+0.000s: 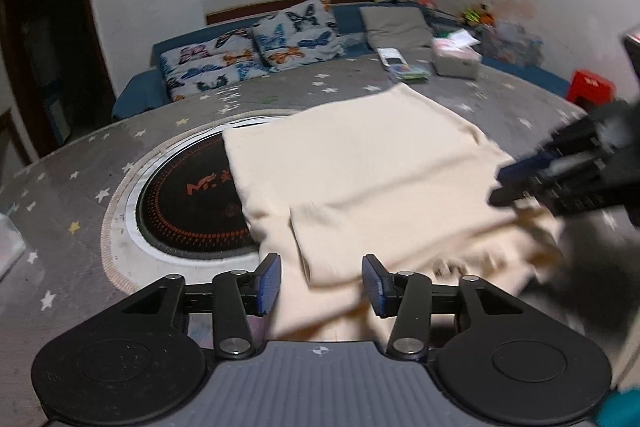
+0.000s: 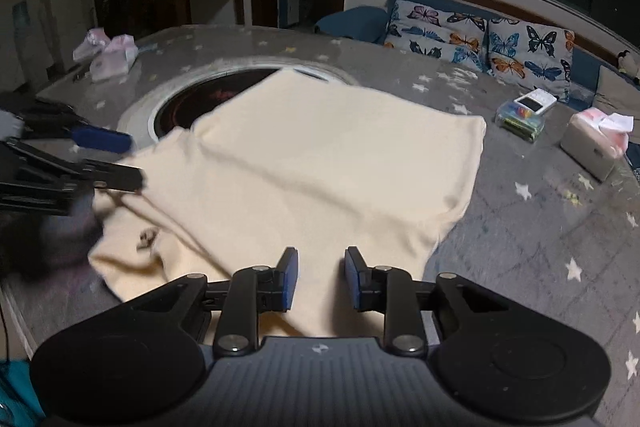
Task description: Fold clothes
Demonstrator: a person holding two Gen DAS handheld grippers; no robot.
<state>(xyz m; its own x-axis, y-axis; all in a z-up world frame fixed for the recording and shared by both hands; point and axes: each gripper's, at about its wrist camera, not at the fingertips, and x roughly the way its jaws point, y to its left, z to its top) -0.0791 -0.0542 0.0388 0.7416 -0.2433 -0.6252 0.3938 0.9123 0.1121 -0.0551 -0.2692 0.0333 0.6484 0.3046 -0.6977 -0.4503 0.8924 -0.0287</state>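
Observation:
A cream garment (image 1: 360, 167) lies partly folded on the table's grey star-patterned cloth (image 1: 80, 195), and it covers the right part of a round black cooktop (image 1: 188, 203) set into the table. My left gripper (image 1: 322, 283) hovers at the garment's near edge, jaws apart, with only the fabric lying below the gap. In the right wrist view the garment (image 2: 320, 155) spreads ahead of my right gripper (image 2: 322, 279). Its jaws stand a narrower gap apart and no pad presses on cloth. The right gripper (image 1: 516, 183) appears blurred over the garment's right side. The left gripper (image 2: 120, 161) shows at its left edge.
Butterfly pillows (image 1: 256, 47) lean on a blue sofa behind the table. A tissue box (image 2: 592, 143), a white device (image 2: 536, 103) and a clear box of coloured items (image 2: 520, 121) sit at the far right. Pink-white bags (image 2: 108, 55) lie far left. A red stool (image 1: 590, 85) stands beyond.

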